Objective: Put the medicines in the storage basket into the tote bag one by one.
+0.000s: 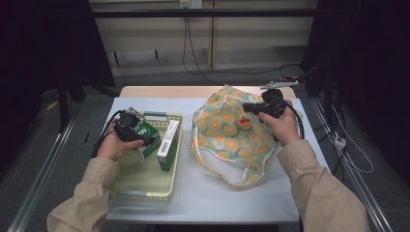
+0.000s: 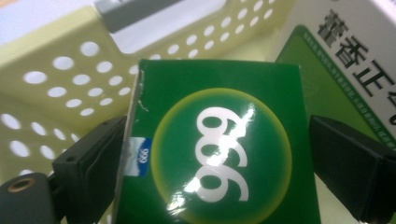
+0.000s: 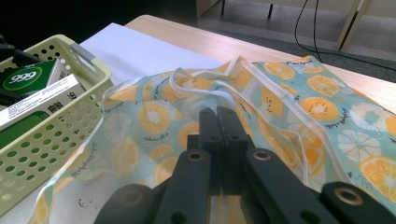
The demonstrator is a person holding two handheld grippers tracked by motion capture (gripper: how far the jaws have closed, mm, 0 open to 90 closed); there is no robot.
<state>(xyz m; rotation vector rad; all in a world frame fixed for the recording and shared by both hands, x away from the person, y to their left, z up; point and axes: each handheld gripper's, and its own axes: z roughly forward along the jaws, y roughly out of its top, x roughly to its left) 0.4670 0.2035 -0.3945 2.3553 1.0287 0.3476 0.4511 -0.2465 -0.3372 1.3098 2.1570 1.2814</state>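
Note:
My left gripper [image 1: 133,131] is inside the pale yellow perforated basket [image 1: 145,181], shut on a green box marked 999 [image 1: 147,133]. In the left gripper view the two black pads press the box [image 2: 219,154] from both sides, and it stands tilted above the basket's wall [image 2: 70,56]. A white and green box [image 1: 168,140] stands on edge beside it, also seen in the left gripper view [image 2: 345,42]. On the right lies a cloth bag with an orange-slice print [image 1: 227,137]. My right gripper [image 3: 218,114] is shut on the bag's hemmed rim [image 3: 261,84], holding it raised.
A white sheet [image 1: 203,193] covers the table, with bare wood [image 1: 164,91] at the far edge. A small red and cream patch [image 1: 245,123] sits on the bag near my right gripper [image 1: 249,108]. Cables trail over the floor behind and to the right.

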